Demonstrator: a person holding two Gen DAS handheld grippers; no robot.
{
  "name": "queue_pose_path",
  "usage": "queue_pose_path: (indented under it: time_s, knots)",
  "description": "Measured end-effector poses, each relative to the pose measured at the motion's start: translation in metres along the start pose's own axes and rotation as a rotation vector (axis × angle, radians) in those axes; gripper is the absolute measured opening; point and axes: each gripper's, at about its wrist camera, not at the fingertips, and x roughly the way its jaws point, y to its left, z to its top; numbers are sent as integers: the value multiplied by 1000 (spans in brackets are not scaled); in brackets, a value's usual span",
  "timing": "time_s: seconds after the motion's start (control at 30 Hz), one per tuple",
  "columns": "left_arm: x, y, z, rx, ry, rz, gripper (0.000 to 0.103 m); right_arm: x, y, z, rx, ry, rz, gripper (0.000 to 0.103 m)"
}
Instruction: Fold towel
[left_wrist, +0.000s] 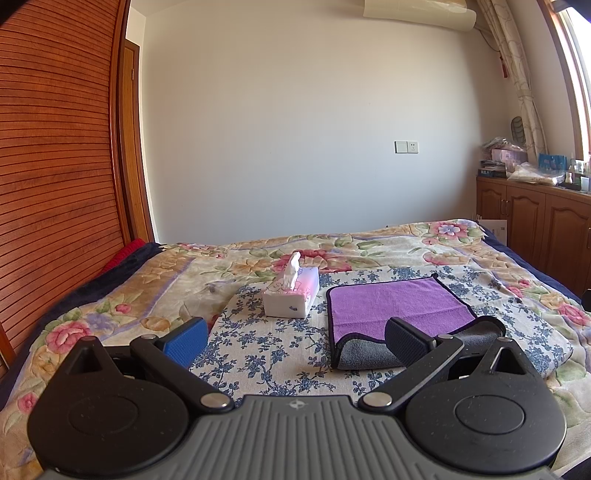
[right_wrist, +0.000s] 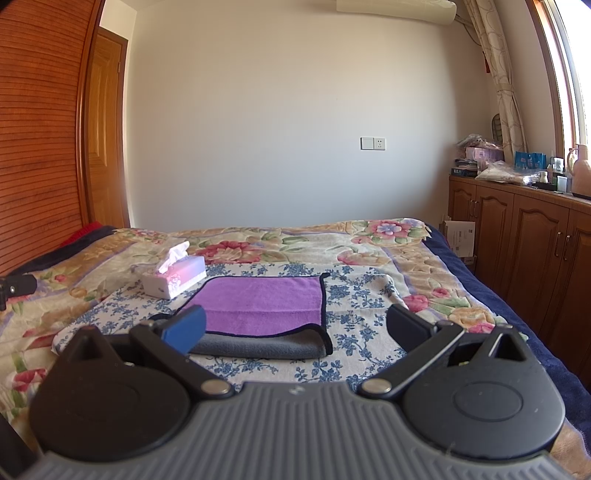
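Note:
A purple towel (left_wrist: 395, 306) with a grey underside and dark trim lies folded on a blue-flowered cloth (left_wrist: 258, 343) on the bed. Its grey layer shows along the near edge. It also shows in the right wrist view (right_wrist: 262, 306). My left gripper (left_wrist: 295, 339) is open and empty, a little above the cloth, near the towel's near left corner. My right gripper (right_wrist: 295, 328) is open and empty, just in front of the towel's near edge. The tip of the left gripper (right_wrist: 14, 286) shows at the left edge of the right wrist view.
A white and pink tissue box (left_wrist: 291, 291) stands on the cloth just left of the towel, also in the right wrist view (right_wrist: 175, 277). A floral blanket (left_wrist: 406, 243) covers the bed. A wooden headboard (left_wrist: 55, 184) is on the left, wooden cabinets (right_wrist: 524, 236) on the right.

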Motion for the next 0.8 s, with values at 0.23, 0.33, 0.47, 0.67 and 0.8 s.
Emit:
queue_pose_path:
  time_s: [0.23, 0.33, 0.47, 0.67, 0.8]
  knots:
    - [0, 0, 0, 0, 0, 0, 103, 0, 0, 0, 0, 0, 0, 103]
    - [0, 0, 0, 1, 1, 0, 103, 1, 0, 0, 0, 0, 0, 103]
    - [0, -1, 0, 2, 1, 1, 103, 1, 1, 0, 0, 1, 0, 103]
    - [0, -3, 0, 17, 15, -9, 103, -1, 0, -1, -3, 5, 1, 103]
    - [3, -5, 1, 33, 30, -25, 103, 0, 0, -3, -4, 5, 3, 103]
